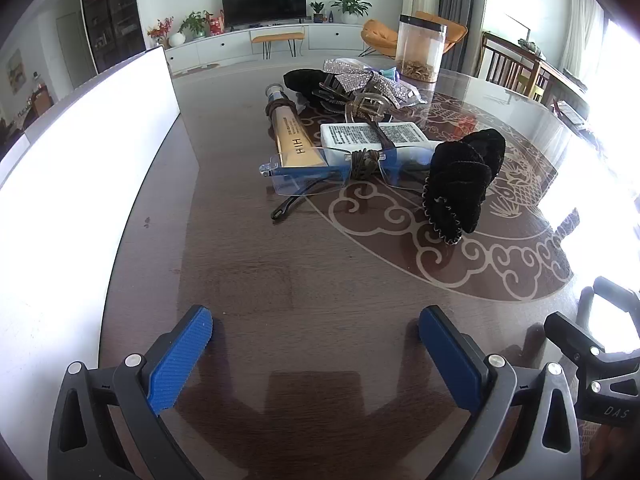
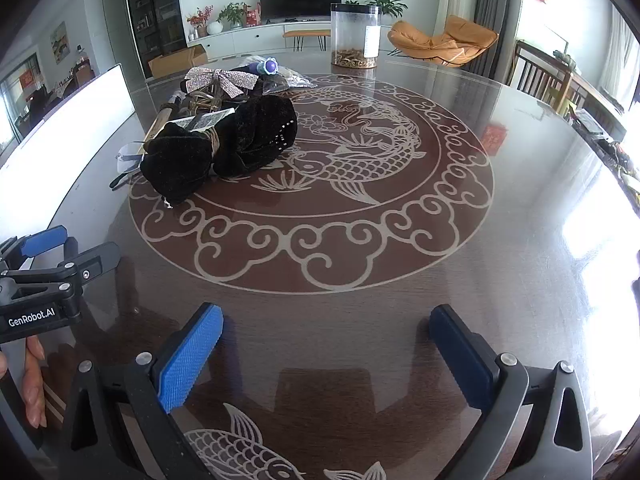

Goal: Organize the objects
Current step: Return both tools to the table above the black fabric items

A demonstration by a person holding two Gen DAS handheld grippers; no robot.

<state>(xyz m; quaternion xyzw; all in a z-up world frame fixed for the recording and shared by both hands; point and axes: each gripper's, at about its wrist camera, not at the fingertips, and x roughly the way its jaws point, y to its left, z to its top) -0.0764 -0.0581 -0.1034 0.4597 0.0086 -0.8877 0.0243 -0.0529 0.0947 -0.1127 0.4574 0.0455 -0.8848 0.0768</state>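
Observation:
A pile of small objects lies mid-table: rimless glasses, a gold tube, a white box, a clear hair clip, a glittery silver bow and a black velvet bow. From the right wrist view the velvet bow and glittery bow sit at upper left. My left gripper is open over bare table, well short of the glasses. My right gripper is also open and empty, over the carved ring, with the pile far to its upper left.
A large white container stands along the left side of the dark round table. A clear jar with dried bits stands at the far edge. A hand holds the left gripper's handle.

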